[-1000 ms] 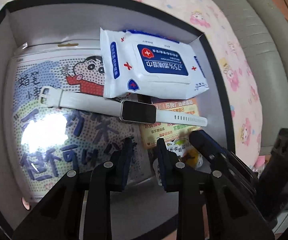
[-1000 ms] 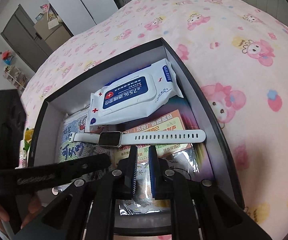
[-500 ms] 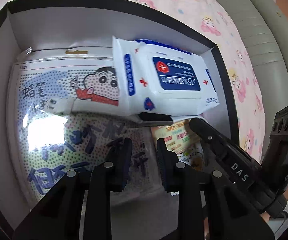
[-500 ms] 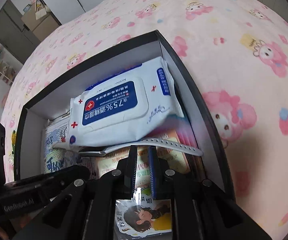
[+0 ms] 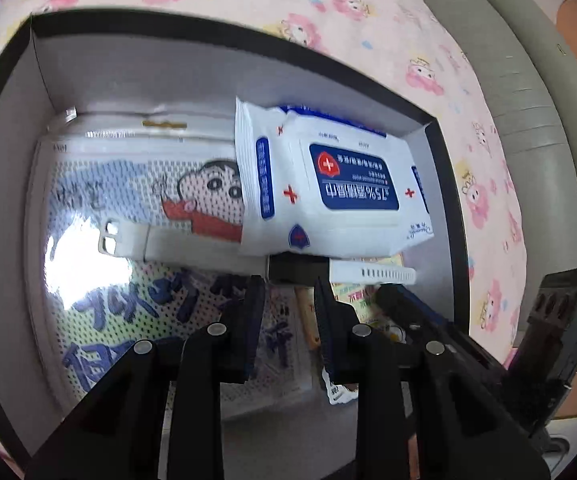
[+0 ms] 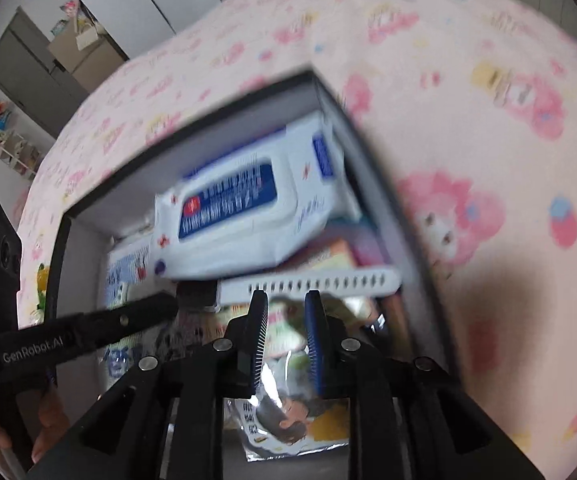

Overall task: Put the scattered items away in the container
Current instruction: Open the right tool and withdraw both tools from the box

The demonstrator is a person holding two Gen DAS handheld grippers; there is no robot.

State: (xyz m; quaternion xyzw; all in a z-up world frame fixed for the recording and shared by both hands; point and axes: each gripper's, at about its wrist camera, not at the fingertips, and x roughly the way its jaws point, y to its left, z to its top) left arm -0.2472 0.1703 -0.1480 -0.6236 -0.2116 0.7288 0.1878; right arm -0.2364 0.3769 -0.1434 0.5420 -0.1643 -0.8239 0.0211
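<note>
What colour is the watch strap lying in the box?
White. The watch strap shows best in the left wrist view, partly tucked under the wipes pack.

Both wrist cameras are riding just behind their own fingers, tipping steeply down into the black box (image 5: 452,184) on the pink bedsheet (image 5: 368,8). The left view is hanging close over the box's left half, filling its frame with the interior. The right view is sitting at the box's right side, blurred, taking in sheet and a far doorway (image 6: 28,64). Both are sharing the wipes pack (image 5: 328,184) (image 6: 244,216) and white watch strap (image 5: 372,272) (image 6: 320,282), and each is catching the other gripper at its edge.
</note>
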